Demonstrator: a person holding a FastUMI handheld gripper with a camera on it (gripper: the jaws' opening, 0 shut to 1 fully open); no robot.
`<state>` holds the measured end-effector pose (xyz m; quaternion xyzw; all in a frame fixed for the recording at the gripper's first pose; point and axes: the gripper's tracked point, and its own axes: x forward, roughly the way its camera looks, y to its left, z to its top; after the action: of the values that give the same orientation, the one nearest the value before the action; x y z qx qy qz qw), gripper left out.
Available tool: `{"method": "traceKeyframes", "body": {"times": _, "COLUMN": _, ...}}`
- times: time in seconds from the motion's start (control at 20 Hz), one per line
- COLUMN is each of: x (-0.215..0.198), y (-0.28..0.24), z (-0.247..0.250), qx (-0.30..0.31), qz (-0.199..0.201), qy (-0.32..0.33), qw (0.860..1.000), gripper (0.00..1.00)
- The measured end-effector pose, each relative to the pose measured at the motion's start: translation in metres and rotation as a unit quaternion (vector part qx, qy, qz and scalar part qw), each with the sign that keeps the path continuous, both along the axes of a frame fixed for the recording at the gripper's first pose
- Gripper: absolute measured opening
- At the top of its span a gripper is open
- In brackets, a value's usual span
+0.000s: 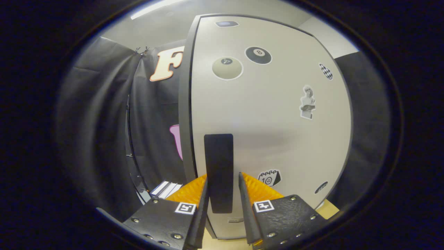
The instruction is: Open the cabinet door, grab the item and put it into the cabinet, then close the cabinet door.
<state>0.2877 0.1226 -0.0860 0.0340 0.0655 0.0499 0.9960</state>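
Note:
A tall white cabinet door with several stickers stands closed right in front of me. Its black vertical handle sits near the door's left edge. My gripper reaches up to the door with the handle between its fingers. The left finger lies against the handle's side. A thin strip of white door shows between the handle and the right finger, so the jaws are narrowly open around the handle. The item for the cabinet cannot be made out.
The cabinet's dark side edge runs down left of the door. Black cloth hangs to the left, with a small white-and-dark stack at its foot. A light wooden surface shows under the cabinet at the right.

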Motion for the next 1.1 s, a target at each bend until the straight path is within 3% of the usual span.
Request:
{"method": "traceKeyframes", "body": {"times": 0.15, "x": -0.005, "y": -0.003, "z": 0.001, "qx": 0.01, "qz": -0.008, "qy": 0.009, "qw": 1.0, "gripper": 0.33}}
{"method": "traceKeyframes", "body": {"times": 0.2, "x": -0.005, "y": -0.002, "z": 0.0, "qx": 0.005, "qz": -0.007, "qy": 0.006, "qw": 1.0, "gripper": 0.33}}
{"method": "traceKeyframes", "body": {"times": 0.25, "x": -0.005, "y": -0.003, "z": 0.002, "qx": -0.002, "qz": -0.003, "qy": 0.0, "qw": 1.0, "gripper": 0.26}}
{"method": "traceKeyframes", "body": {"times": 0.5, "x": -0.019, "y": -0.007, "z": 0.002, "qx": 0.01, "qz": -0.009, "qy": -0.004, "qw": 1.0, "gripper": 0.26}}
{"method": "traceKeyframes", "body": {"times": 1.1, "x": -0.131, "y": -0.063, "z": 0.012, "qx": 0.032, "qz": -0.012, "qy": 0.002, "qw": 0.999, "gripper": 0.25}}
